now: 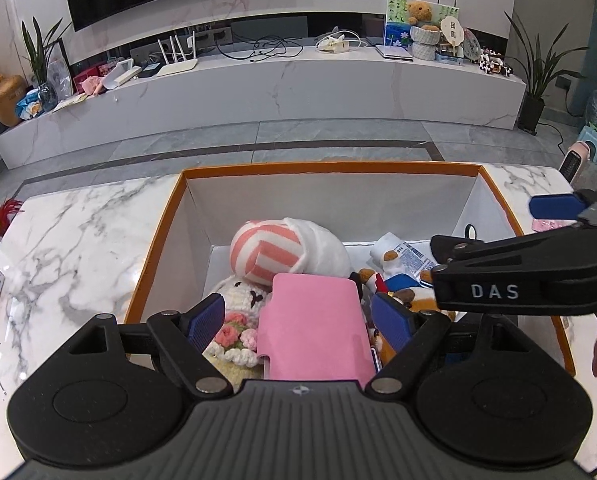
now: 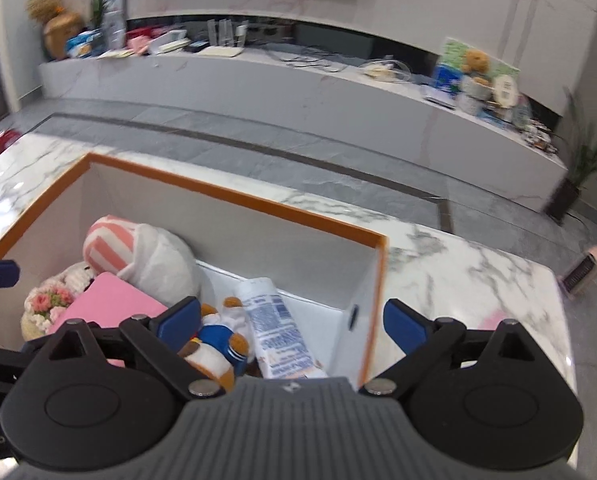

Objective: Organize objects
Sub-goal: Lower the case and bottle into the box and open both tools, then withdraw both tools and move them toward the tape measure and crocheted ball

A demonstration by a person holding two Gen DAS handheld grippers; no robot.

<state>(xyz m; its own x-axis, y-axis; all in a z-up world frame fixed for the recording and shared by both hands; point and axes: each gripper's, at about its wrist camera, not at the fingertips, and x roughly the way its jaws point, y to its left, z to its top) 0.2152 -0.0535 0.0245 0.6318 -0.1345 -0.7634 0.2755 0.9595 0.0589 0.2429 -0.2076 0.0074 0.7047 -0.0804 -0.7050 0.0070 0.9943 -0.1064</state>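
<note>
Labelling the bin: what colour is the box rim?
Orange rim, white inside; left wrist view shows it best.

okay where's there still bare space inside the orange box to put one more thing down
Bare floor shows along the orange box's far right end, between the white tube and the end wall. The near left is crowded: pink case, striped plush, crochet doll.

Pink case (image 1: 314,326) hides part of crochet doll (image 1: 240,300); right gripper body covers plush (image 1: 408,300). Right view blurred, tube (image 2: 276,328) print unreadable, maybe cream.
</note>
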